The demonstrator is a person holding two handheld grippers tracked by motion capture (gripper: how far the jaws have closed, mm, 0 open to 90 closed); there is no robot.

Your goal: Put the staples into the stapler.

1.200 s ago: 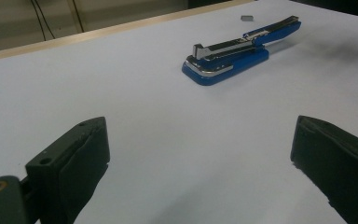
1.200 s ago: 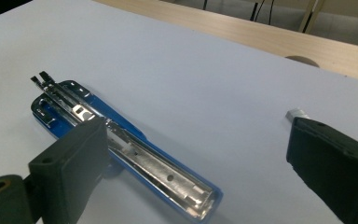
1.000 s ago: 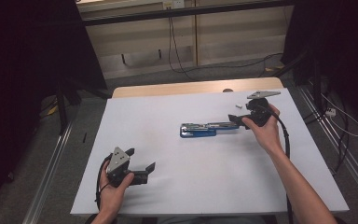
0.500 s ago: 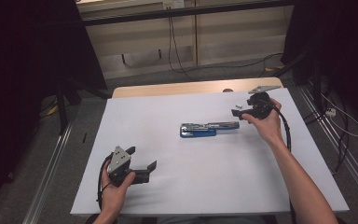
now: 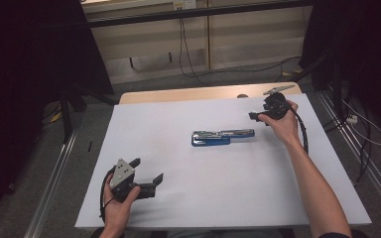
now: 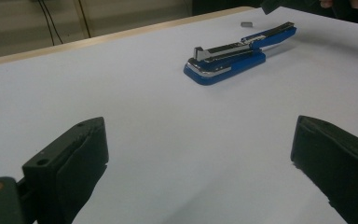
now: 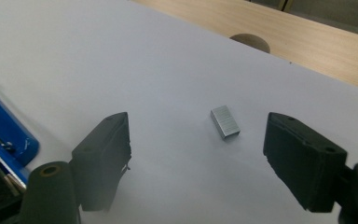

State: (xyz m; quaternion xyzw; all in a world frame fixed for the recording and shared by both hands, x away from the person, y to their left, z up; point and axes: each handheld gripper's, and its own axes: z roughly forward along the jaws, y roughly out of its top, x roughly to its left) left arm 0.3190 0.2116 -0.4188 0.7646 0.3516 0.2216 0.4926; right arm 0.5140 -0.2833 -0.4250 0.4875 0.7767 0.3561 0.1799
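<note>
your right gripper [image 7: 196, 154] has just been closing (nothing pinched yet) around the small silver block of staples [image 7: 225, 122] on the white table [image 5: 178, 198]. it may slide away.

stapler [image 7: 2, 135]: in the right gripper view, cut off by the edge at 9 o'clock; just its blue end and part of the open metal channel show.
staple block [image 6: 246, 22]: in the left gripper view, a tiny grey speck at 1 o'clock, too small to make out.
right gripper [image 6: 279, 3]: cropped by the top edge there.
</note>
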